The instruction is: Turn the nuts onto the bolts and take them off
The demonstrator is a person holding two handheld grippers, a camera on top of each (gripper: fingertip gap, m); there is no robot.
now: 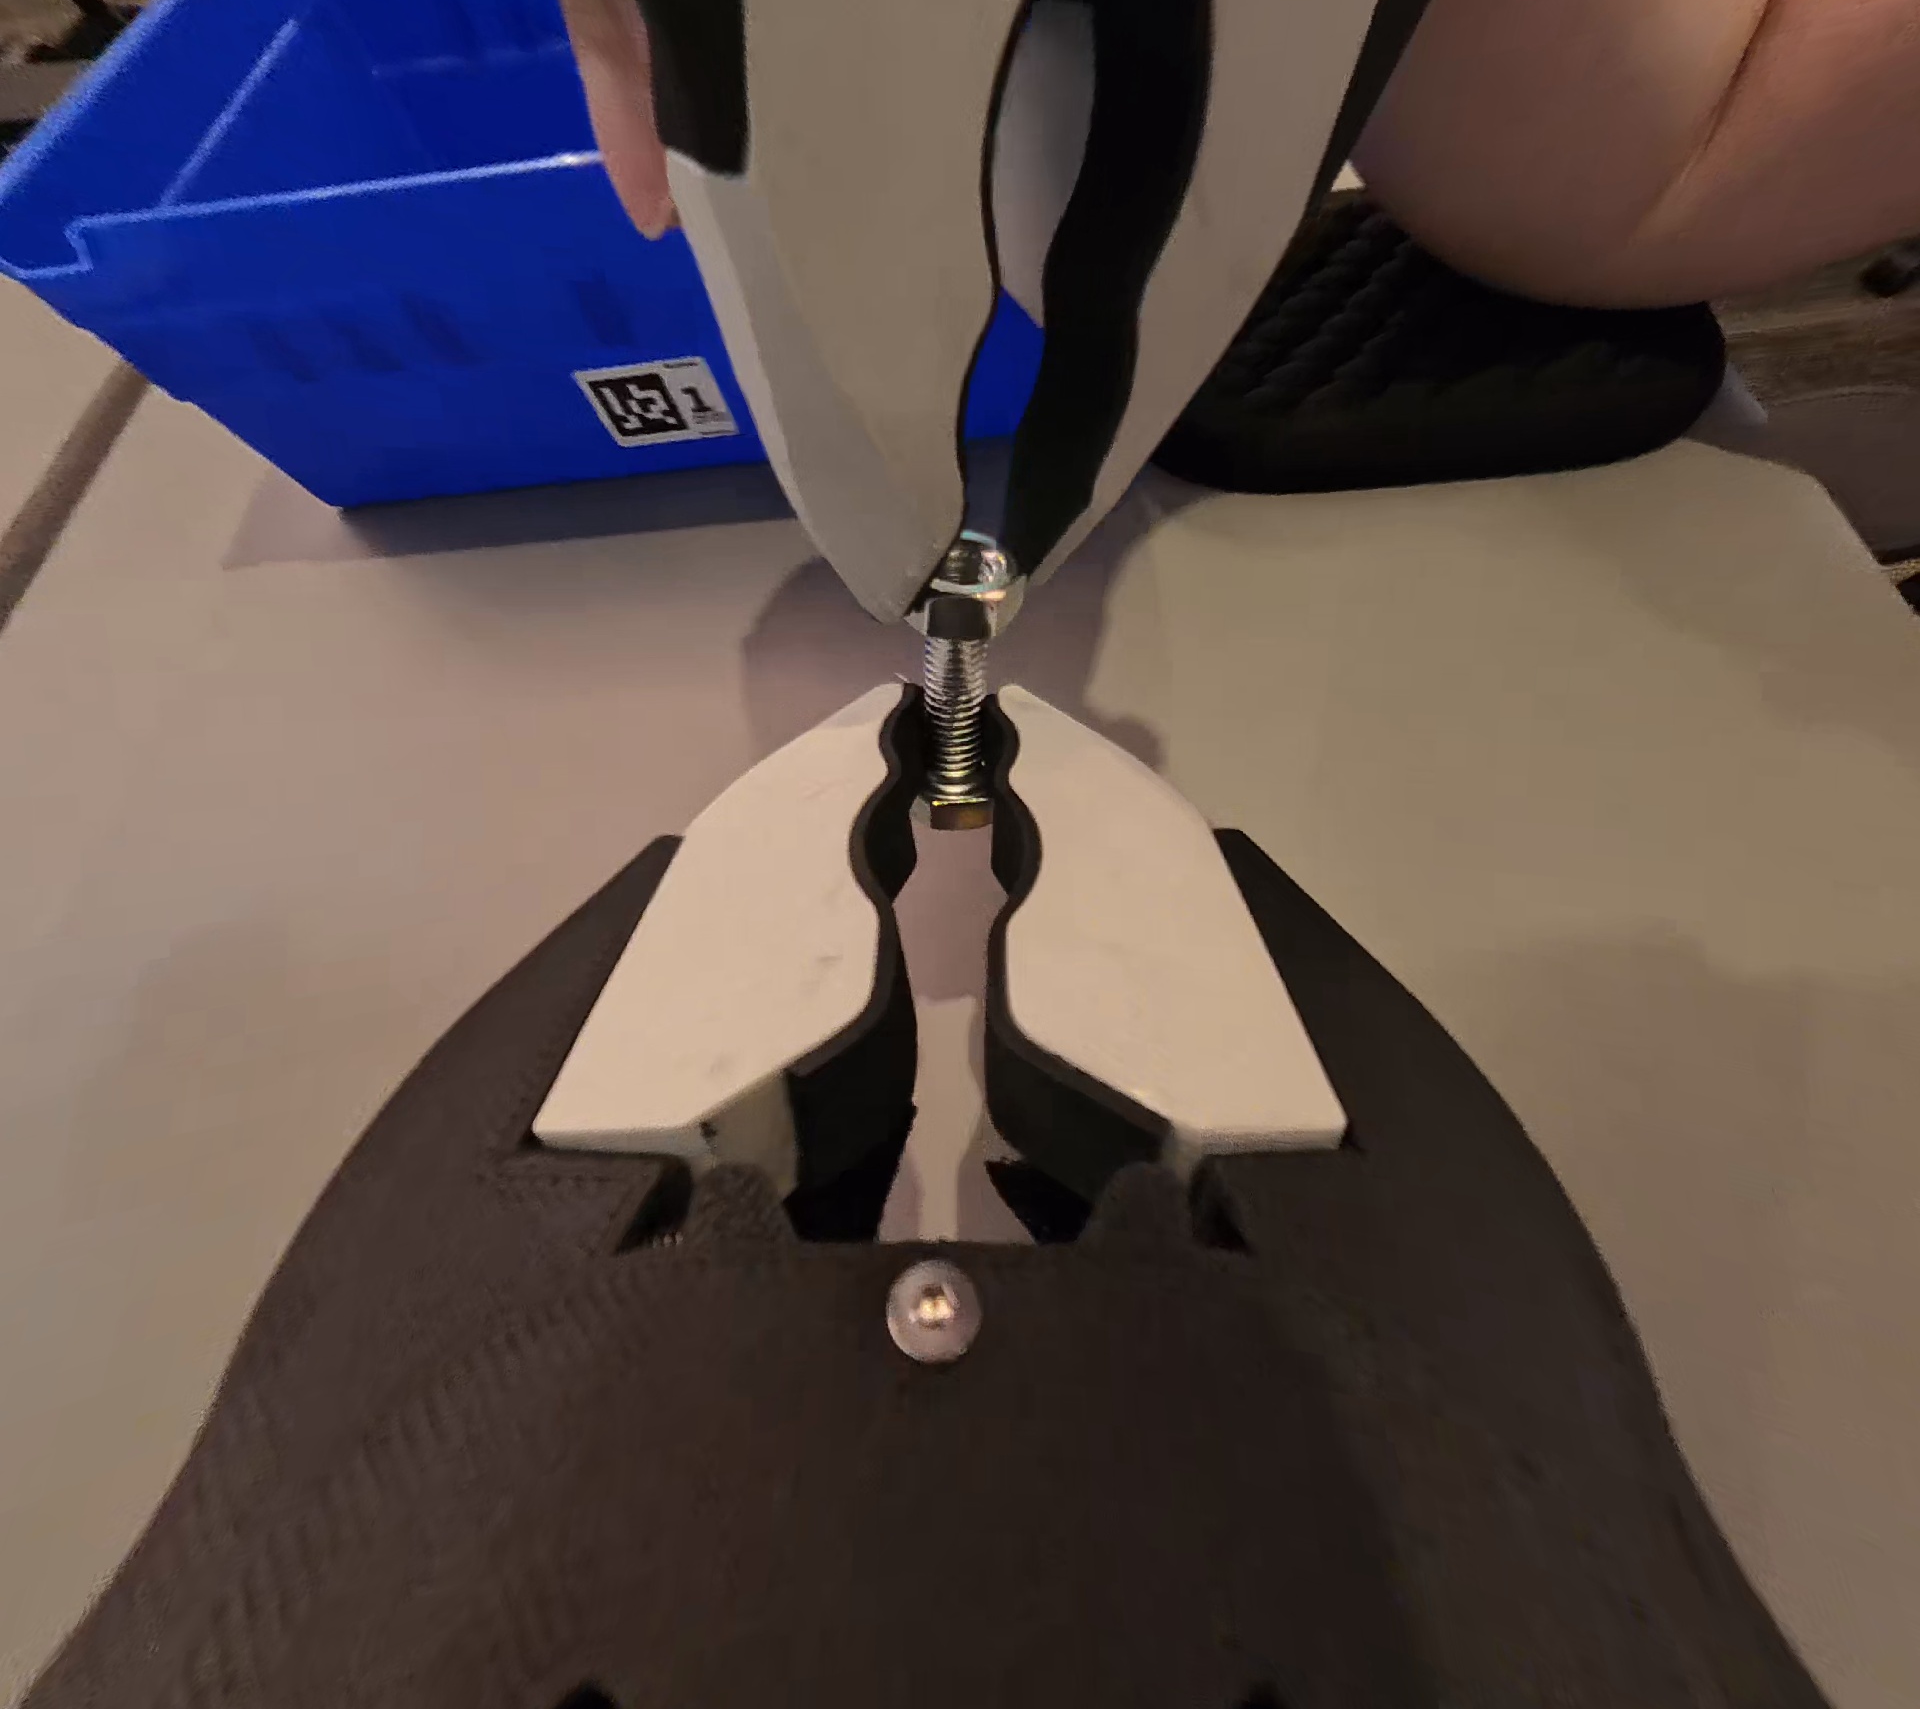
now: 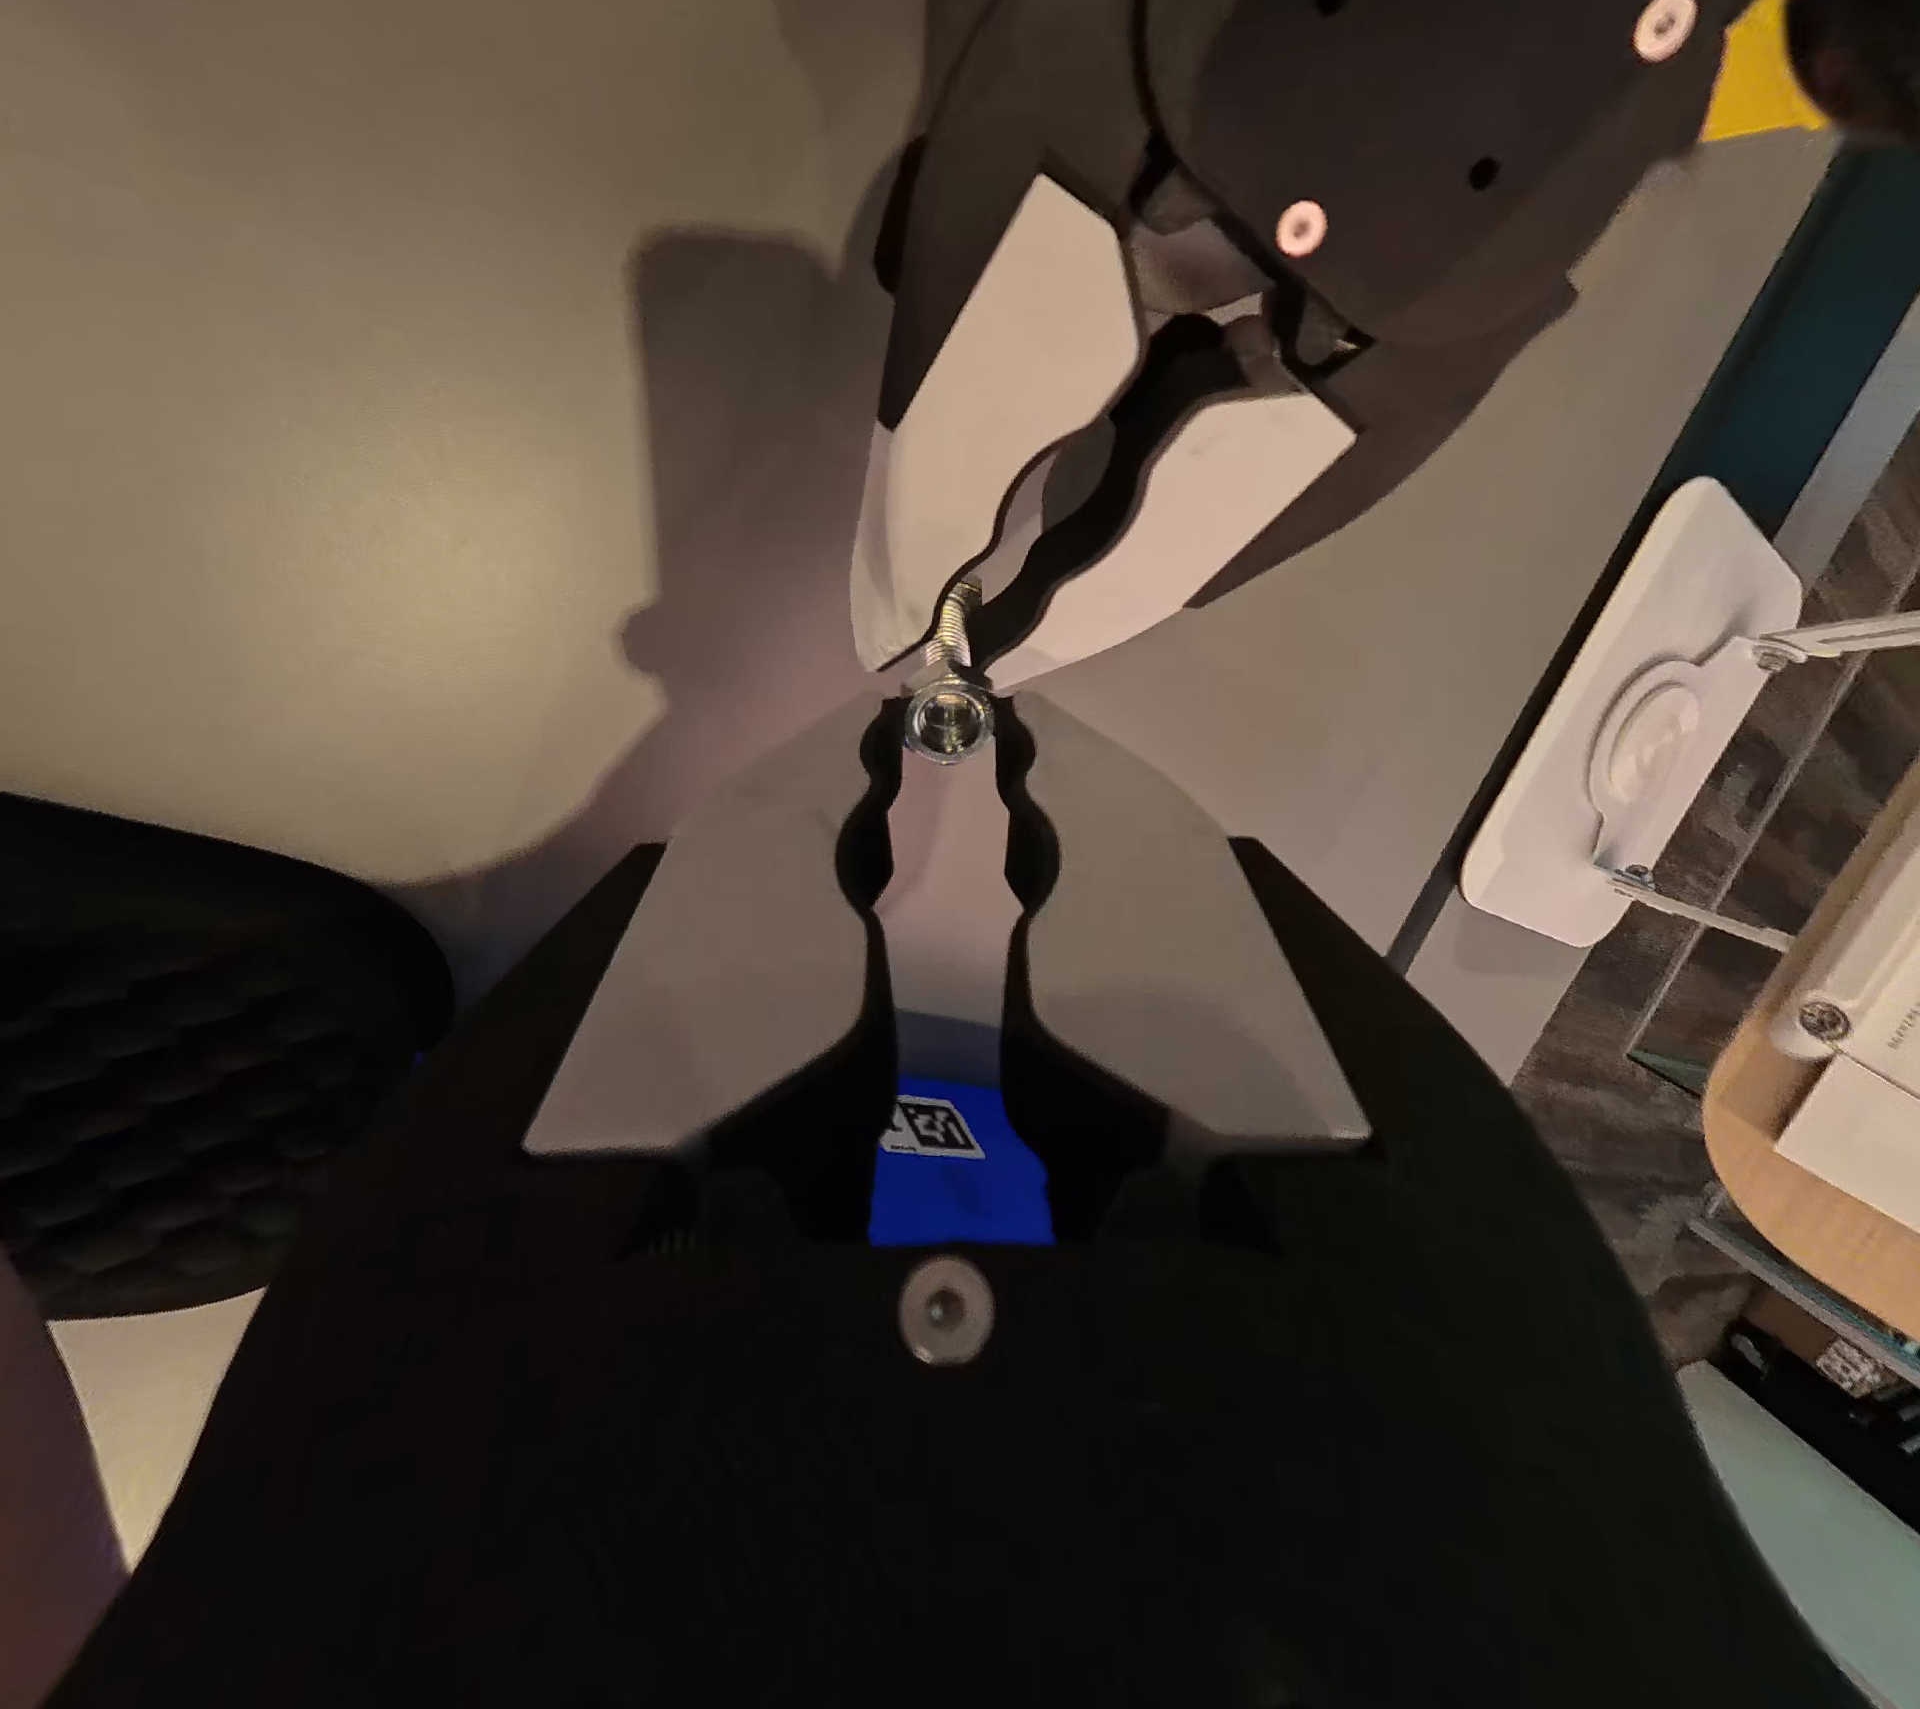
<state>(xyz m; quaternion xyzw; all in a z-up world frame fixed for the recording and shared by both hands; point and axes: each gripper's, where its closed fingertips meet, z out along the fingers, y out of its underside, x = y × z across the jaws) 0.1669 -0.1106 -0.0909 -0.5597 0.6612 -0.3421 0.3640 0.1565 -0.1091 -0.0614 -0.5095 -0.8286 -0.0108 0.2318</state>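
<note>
Far left, blue bin (image 1: 343,288) sits on the table (image 1: 312,776), prob. for parts; it wears a black-and-white code sticker (image 1: 655,402) w/ a printed digit, not repeating it. Centre: my left gripper (image 1: 951,724) is clenched on the bolt (image 1: 951,724), head end tucked between the pads so the shank can't spin. My right gripper (image 2: 951,729), coming from above, pinches the nut (image 2: 948,724) at the threaded tip, axis in line w/ the bolt, so I can twist it. Right: black cushion (image 1: 1455,371).
</note>
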